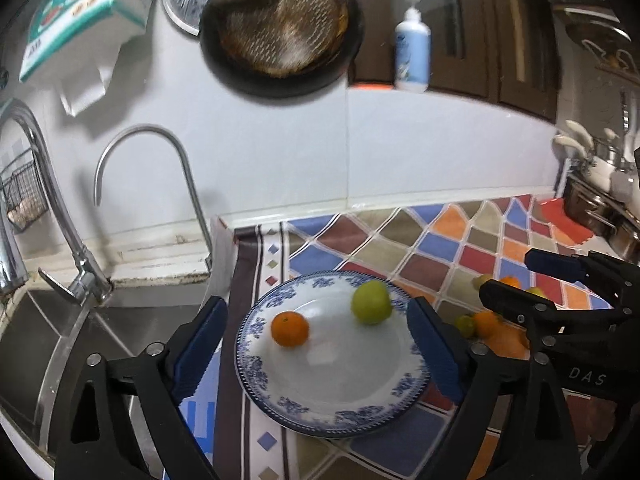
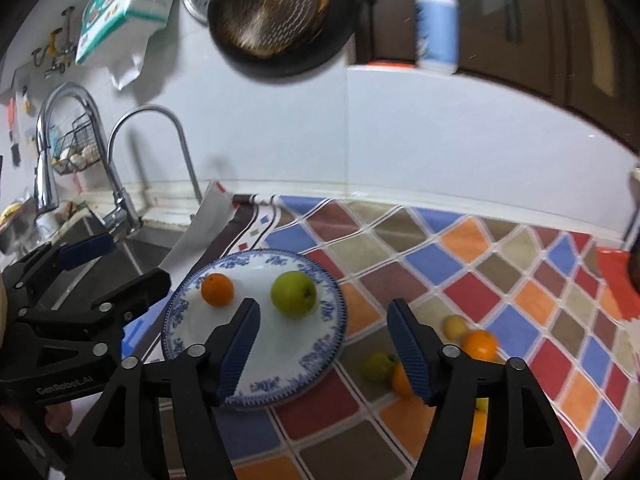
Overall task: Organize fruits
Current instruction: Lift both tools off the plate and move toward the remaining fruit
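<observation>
A blue-patterned white plate (image 1: 280, 400) (image 2: 192, 344) lies on the colourful checked cloth. On it sit an orange (image 1: 290, 328) (image 2: 217, 289) and a green apple (image 1: 371, 302) (image 2: 293, 294). My left gripper (image 1: 316, 344) is open and empty above the plate, its jaws either side of it. My right gripper (image 2: 324, 344) is open and empty over the plate's right edge; it also shows in the left wrist view (image 1: 516, 280). Loose fruits lie on the cloth right of the plate: a small green fruit (image 2: 377, 366), an orange (image 2: 480, 345), a yellowish fruit (image 2: 455, 326).
A steel sink (image 1: 72, 344) with two faucets (image 1: 148, 184) lies left of the cloth. A dark pan (image 1: 280, 36) and a tissue pack (image 1: 84, 12) hang on the white wall. A pump bottle (image 1: 412, 48) stands on a ledge. Pots (image 1: 600, 200) stand at the far right.
</observation>
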Tool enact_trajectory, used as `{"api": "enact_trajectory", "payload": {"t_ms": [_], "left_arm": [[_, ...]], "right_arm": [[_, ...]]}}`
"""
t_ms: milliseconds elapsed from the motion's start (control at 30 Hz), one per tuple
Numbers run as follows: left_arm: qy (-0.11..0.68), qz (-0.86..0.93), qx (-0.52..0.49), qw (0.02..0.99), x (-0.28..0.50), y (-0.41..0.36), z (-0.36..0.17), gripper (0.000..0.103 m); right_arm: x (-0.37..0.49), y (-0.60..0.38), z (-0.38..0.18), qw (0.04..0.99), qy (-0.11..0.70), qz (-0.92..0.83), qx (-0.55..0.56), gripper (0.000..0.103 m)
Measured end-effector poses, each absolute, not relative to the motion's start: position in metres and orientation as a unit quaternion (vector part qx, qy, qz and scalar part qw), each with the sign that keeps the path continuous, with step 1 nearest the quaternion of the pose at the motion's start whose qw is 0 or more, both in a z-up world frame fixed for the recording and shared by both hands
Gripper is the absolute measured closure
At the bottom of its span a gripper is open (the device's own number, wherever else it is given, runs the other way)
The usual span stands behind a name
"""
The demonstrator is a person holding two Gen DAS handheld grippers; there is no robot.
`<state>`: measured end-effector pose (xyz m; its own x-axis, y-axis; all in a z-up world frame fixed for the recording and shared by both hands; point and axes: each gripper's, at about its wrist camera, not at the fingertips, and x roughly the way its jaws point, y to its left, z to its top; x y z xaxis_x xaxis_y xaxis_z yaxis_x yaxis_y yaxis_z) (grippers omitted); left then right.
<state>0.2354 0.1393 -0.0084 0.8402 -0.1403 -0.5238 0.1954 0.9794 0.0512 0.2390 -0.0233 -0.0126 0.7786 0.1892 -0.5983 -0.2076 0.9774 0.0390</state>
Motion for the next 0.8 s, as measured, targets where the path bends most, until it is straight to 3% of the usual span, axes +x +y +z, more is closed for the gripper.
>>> {"api": "enact_trajectory", "payload": {"t_ms": [267, 800], "left_arm": [[0.233, -0.112, 0.067, 0.964, 0.203, 0.111, 0.006, 0.002], [0.202, -0.126, 0.08, 0.968, 0.158, 0.025, 0.002, 0.0]], "right_arm": [[0.191, -0.056, 0.004, 0.958, 0.284, 0.046, -0.001, 0.022], [0.147, -0.143, 0.004, 0.963, 0.268, 0.026, 0.006, 0.021]]}}
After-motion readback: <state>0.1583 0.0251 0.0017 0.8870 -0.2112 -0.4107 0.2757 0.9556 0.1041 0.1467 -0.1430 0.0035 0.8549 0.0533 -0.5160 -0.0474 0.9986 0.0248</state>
